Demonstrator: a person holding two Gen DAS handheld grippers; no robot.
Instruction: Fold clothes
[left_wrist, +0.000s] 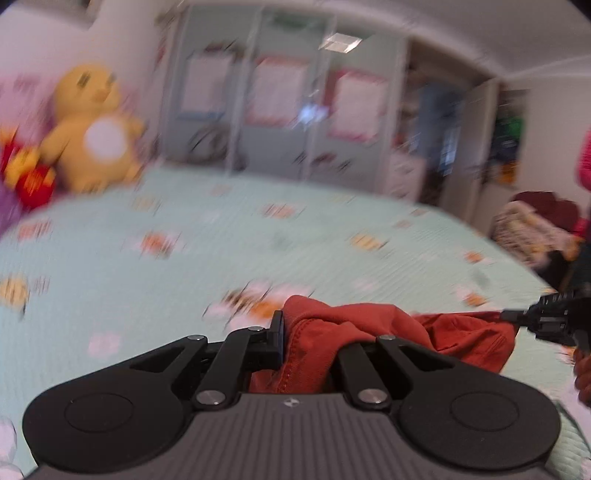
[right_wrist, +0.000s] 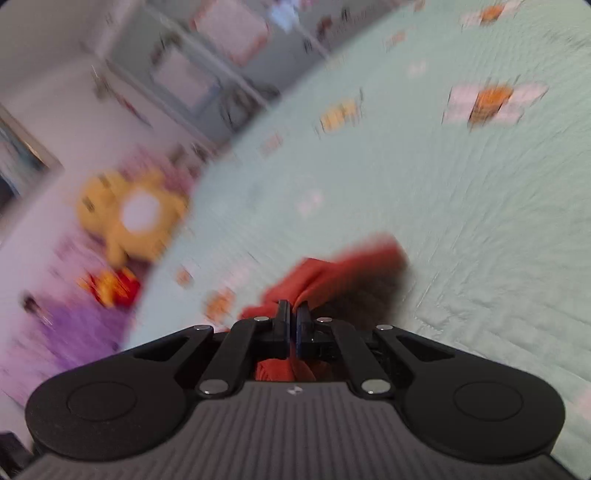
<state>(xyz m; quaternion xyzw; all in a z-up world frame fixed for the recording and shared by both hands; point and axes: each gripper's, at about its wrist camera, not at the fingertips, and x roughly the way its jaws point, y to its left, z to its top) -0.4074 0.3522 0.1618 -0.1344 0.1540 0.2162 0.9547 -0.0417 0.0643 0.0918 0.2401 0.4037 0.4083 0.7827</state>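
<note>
1. On the left, I am seeing a yellow plush toy (left_wrist: 92, 129) sitting at the far edge of the bed (left_wrist: 221, 251), well apart from the work.
2. My left gripper (left_wrist: 314, 336) is clenching a bunched edge of the red-orange garment (left_wrist: 369, 325); only one of its fingers (left_wrist: 277, 332) is showing, as cloth is covering the other.
3. The garment is hanging stretched between both grippers above the mint bedspread, not lying flat.
4. My right gripper (right_wrist: 291, 325) is pinching the opposite edge, fingers (right_wrist: 282, 321) closed tight on the cloth.
5. Everything is blurring, so I am probably mid-swing: either spreading the piece out or carrying one edge over for a fold; I cannot tell which.
6. Next, I am needing even tension and both edges level.
</note>
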